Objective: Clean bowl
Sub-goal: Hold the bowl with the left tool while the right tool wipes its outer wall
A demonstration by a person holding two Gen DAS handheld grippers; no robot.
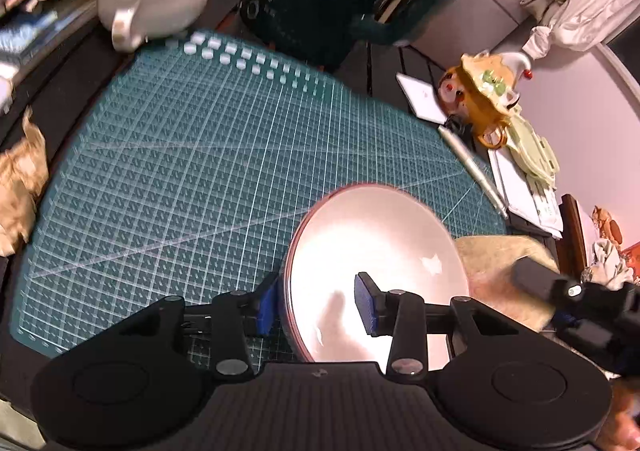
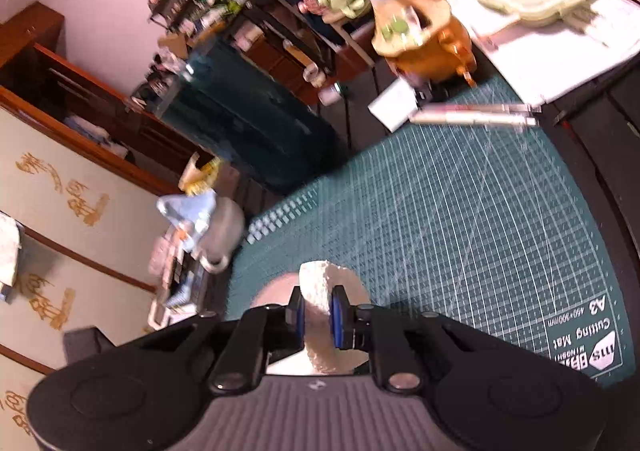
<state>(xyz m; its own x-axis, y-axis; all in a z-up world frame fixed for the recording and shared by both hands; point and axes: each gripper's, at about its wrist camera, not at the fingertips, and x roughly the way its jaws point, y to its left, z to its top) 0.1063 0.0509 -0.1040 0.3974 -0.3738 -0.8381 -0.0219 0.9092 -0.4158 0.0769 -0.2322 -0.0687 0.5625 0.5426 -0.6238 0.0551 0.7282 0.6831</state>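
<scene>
The left wrist view shows the left claw (image 1: pixel 320 301) clamped on the rim of the shallow white bowl with a dark red edge (image 1: pixel 372 251), one blue pad outside the wall and one inside, the bowl tilted up on its side above the green gridded cutting mat (image 1: pixel 200 155) that covers the dark counter (image 1: pixel 384 63). Only this view shows the right claw (image 1: pixel 576 307) from outside, a black shape at the bowl's right (blurred). The right wrist view alone shows what that claw (image 2: pixel 317 317) grips: a white, rough-textured sponge pad (image 2: pixel 320 291), squeezed tight between its blue pads, with the bowl's pale surface (image 2: pixel 276 291) just behind. Printed on the mat, upside down here: "A3", "450×300mm", "Cutting Mat", "ms".
</scene>
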